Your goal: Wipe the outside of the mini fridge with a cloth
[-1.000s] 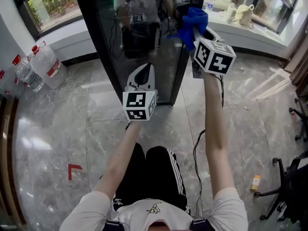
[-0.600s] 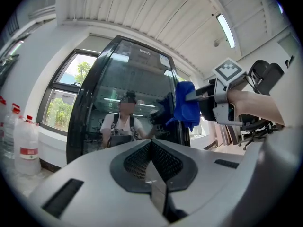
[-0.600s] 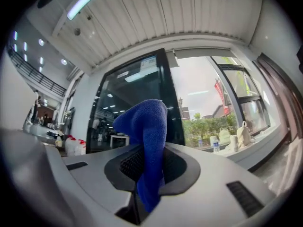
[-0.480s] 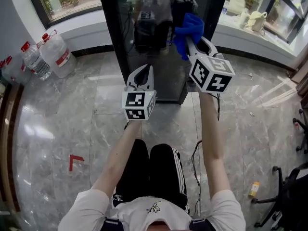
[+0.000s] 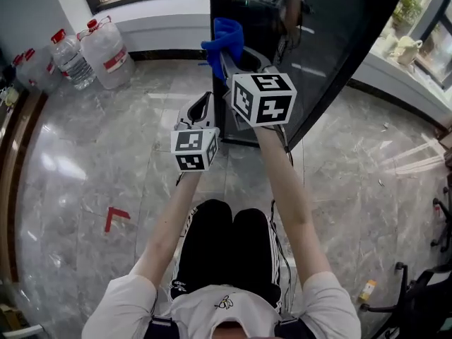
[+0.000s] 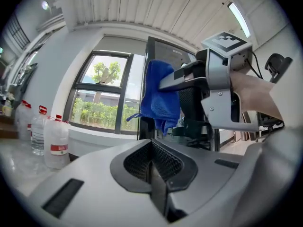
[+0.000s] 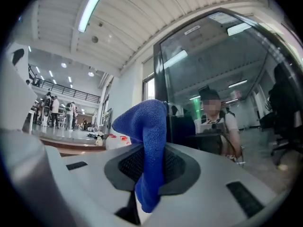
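The mini fridge is a tall black cabinet with a mirror-like glass door, standing at the top of the head view. My right gripper is raised in front of it and shut on a blue cloth. The cloth is bunched at the fridge's front left edge; I cannot tell if it touches. In the right gripper view the cloth hangs out between the jaws, before the glass. My left gripper hangs lower, to the left, shut with nothing in it. It sees the cloth above it.
Large water bottles and smaller ones stand on the floor at the left by the window wall. A red corner mark is on the marble floor. A bag sits on the right sill. An office chair stands at bottom right.
The right gripper has carried the cloth across the fridge, from the door's right side to its left edge. The left gripper followed to the left, still shut.
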The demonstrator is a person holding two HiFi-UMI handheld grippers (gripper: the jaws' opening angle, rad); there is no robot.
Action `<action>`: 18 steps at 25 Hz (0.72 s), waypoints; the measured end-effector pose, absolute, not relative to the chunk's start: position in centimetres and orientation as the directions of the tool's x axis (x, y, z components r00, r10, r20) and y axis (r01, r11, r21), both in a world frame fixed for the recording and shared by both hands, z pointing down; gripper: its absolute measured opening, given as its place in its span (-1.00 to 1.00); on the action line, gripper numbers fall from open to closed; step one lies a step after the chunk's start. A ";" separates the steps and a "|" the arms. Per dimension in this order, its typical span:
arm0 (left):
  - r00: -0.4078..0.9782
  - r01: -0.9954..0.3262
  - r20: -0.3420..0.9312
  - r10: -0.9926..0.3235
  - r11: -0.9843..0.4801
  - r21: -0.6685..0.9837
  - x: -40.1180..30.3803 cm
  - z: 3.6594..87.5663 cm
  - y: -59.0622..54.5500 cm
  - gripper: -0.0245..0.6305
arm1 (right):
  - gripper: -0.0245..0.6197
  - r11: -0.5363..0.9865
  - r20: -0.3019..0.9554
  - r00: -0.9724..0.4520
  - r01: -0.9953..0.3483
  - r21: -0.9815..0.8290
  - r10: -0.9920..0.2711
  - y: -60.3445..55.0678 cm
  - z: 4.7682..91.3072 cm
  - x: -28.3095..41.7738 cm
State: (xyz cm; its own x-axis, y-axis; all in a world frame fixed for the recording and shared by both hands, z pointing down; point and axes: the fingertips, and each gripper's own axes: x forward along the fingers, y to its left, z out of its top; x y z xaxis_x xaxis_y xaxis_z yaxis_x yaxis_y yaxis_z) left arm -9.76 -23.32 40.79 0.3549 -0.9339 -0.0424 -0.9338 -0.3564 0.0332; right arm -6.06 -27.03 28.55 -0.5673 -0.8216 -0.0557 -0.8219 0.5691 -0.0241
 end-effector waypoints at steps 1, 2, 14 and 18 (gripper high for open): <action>0.346 -0.937 -0.039 -0.938 -0.347 0.033 -10.6 41.0 -23.4 -0.92 | -0.67 0.576 -0.046 -0.574 -0.817 -0.018 -0.817 -27.5 28.9 -7.3; 0.338 -0.940 -0.037 -0.941 -0.339 0.034 -11.2 41.2 -23.5 -0.92 | -0.68 0.578 -0.035 -0.578 -0.816 -0.012 -0.815 -28.1 29.2 -8.3; 0.356 -0.930 -0.070 -0.932 -0.361 0.071 -11.0 40.5 -24.3 -0.92 | -0.67 0.525 0.006 -0.525 -0.851 -0.003 -0.851 -30.8 30.4 -9.1; 0.374 -0.923 -0.076 -0.924 -0.379 0.070 -9.3 40.2 -24.2 -0.92 | -0.67 0.501 0.002 -0.501 -0.865 -0.023 -0.865 -30.7 31.0 -6.1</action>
